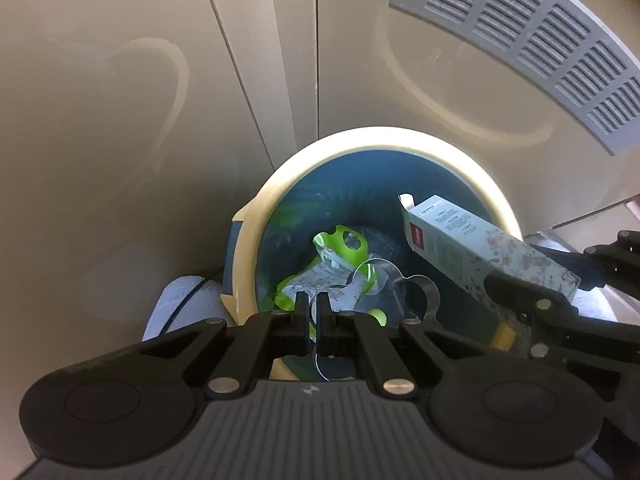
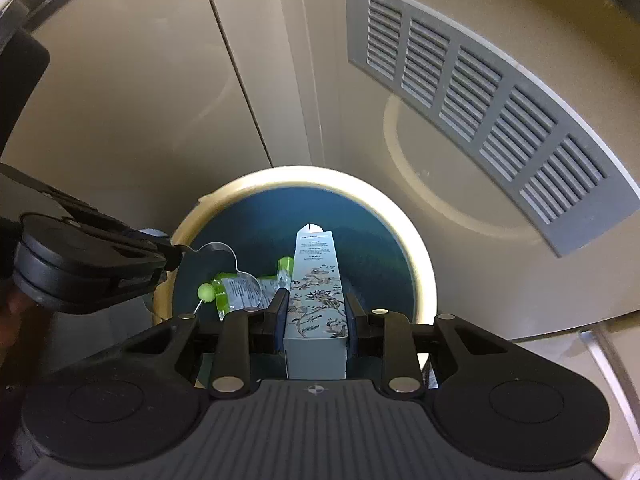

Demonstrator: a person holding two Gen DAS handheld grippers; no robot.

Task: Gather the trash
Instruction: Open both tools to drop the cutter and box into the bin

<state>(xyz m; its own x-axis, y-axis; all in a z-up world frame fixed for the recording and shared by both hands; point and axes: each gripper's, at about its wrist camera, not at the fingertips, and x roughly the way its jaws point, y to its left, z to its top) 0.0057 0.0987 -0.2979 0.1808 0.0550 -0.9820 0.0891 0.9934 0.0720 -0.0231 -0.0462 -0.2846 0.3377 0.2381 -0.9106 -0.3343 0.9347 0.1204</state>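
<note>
Over round cream-rimmed blue bin: left gripper pinched on clear plastic blister pack, right gripper clamped on floral cardboard box; both unreleased, green-printed wrapper already inside.

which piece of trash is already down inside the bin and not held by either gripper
The green and white plastic package lying at the bin's bottom. The clear plastic blister shell and the floral cardboard box are each clamped in jaws above it.

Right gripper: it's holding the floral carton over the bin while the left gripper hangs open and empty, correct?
Not quite. The left gripper is shut on a clear plastic blister pack, as the left wrist view shows. The right gripper does hold the floral carton over the bin.
</note>
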